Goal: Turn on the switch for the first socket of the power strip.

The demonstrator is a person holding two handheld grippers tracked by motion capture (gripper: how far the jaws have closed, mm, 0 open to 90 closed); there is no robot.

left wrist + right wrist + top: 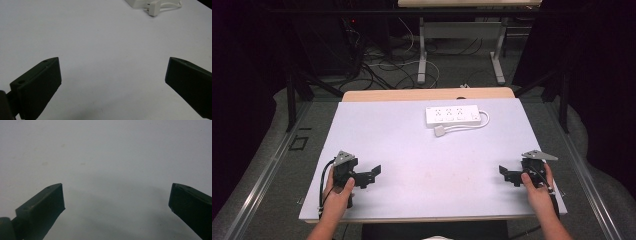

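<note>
Each claw, left claw (pixel 373 174) and right claw (pixel 507 175), gaped wide and empty over the desk (pixel 412 150), with the power strip (pixel 452 116) well apart at the far edge, so its loose plug (pixel 440 132) might skid away if nudged.

The table cover (pixel 412 150) is plain pale lilac-white, with a light wood edge (pixel 427 94) at the far side. The power strip (pixel 452 116) is white, and its cable (pixel 484 120) and plug (pixel 440 132) are white too. Both grippers, the left gripper (pixel 374 172) and the right gripper (pixel 504 172), are black with grey plates on top.
</note>
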